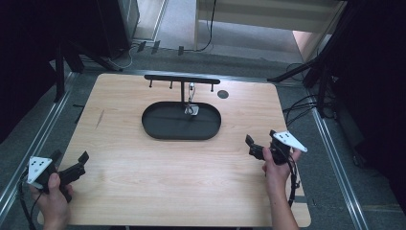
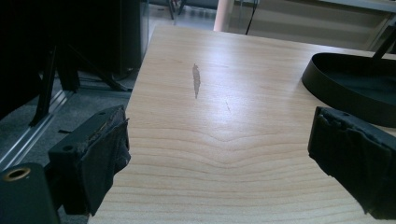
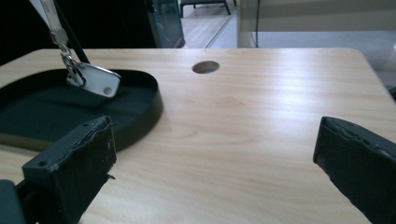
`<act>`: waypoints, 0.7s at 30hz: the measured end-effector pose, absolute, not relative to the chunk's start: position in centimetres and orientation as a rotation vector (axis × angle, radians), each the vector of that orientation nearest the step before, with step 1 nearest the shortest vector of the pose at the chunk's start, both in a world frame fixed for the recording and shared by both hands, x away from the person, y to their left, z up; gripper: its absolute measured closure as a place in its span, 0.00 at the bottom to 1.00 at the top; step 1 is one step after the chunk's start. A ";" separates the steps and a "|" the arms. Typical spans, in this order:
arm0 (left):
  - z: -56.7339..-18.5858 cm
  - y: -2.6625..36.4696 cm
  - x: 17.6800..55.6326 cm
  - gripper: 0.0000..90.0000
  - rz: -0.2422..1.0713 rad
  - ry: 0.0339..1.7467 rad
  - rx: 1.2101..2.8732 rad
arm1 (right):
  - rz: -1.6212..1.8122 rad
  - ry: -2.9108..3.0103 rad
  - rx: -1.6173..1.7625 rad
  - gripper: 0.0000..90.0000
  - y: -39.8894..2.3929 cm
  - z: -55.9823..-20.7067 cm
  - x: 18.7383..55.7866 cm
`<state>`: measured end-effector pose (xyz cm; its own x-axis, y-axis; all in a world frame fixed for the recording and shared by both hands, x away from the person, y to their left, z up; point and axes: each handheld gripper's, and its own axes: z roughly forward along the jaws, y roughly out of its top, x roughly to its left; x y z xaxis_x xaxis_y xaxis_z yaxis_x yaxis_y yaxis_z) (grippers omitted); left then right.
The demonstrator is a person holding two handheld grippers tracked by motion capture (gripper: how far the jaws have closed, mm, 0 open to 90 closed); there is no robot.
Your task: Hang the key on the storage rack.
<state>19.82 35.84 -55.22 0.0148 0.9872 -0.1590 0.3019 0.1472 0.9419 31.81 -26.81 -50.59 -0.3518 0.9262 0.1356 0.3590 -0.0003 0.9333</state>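
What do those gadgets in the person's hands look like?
Both are black handheld tools. The left gripper and right gripper each carry a grey three-cornered plate with dark dots, trail a black cable, and end in two blocky, dark-padded fingers. Forearms are bare.

No readable text, labels, brands or numbers appeared anywhere. The tag (image 3: 98,83) hanging over the tray (image 3: 140,116) was blank on its visible face.

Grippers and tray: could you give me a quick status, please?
Left gripper open, empty. Right gripper open, empty. White tag hangs on its strap over black tray. Nothing between.
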 end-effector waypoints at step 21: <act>-55.2 35.7 19.9 0.06 0.910 1.464 1.334 | 1.280 1.651 1.406 0.00 -34.5 -54.2 24.5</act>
<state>19.87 35.75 -55.21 0.0171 0.9886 -0.1495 0.3038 0.1374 0.9428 24.53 -34.52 -54.19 -0.2470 0.9600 0.1316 0.3665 -0.0332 0.9298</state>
